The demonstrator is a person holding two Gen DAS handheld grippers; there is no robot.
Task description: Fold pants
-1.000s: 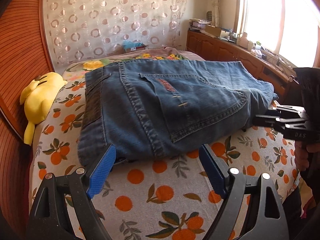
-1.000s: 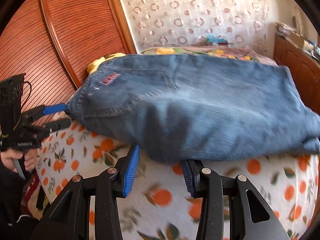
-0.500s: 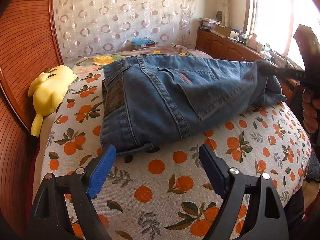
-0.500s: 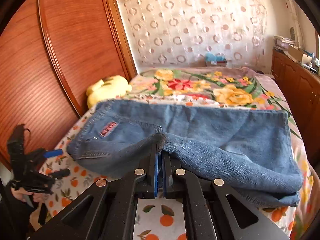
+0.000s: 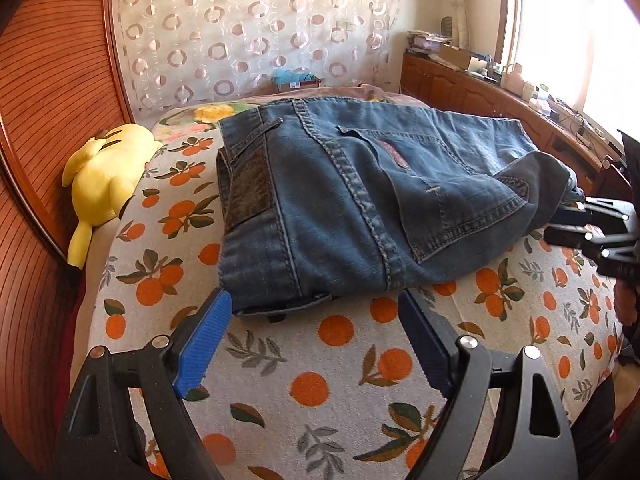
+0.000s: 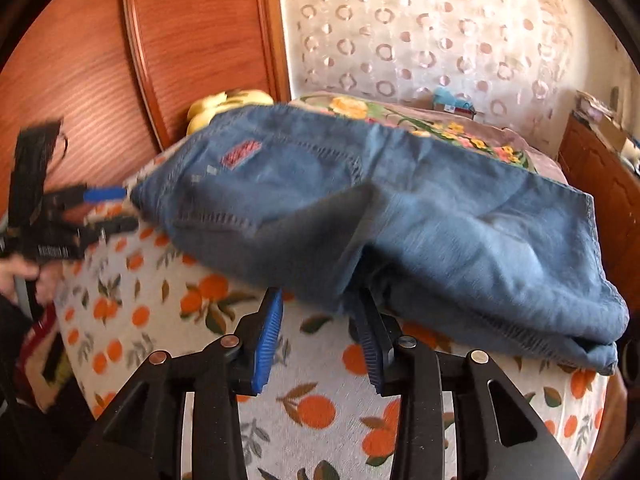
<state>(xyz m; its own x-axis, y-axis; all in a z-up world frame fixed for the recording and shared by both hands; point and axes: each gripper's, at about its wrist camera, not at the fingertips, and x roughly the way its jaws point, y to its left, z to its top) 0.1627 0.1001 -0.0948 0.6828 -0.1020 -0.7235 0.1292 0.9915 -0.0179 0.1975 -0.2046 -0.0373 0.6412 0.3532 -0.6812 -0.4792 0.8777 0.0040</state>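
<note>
Folded jeans [image 5: 360,208] lie on the bed [image 5: 340,360], on a sheet printed with oranges, long axis running across the bed from the waistband end near the wooden headboard [image 5: 44,120] toward the window side. Waistband and brown leather patch face the headboard; back pocket faces up; the folded leg end bunches up at the far end by the right gripper. Left gripper [image 5: 316,332] sits just short of the near edge of the jeans at the waistband corner, blue pads spread wide, nothing between them. Right gripper [image 6: 320,320] is at the opposite long edge, jaws opening; a flap of denim hangs over the tips, and the blur hides whether the pads touch it. A yellow plush toy [image 5: 104,168] rests against the headboard, apart from the jeans. Patterned curtain [image 5: 256,32] behind the bed; a wooden cabinet [image 5: 460,88] runs under the window.
</note>
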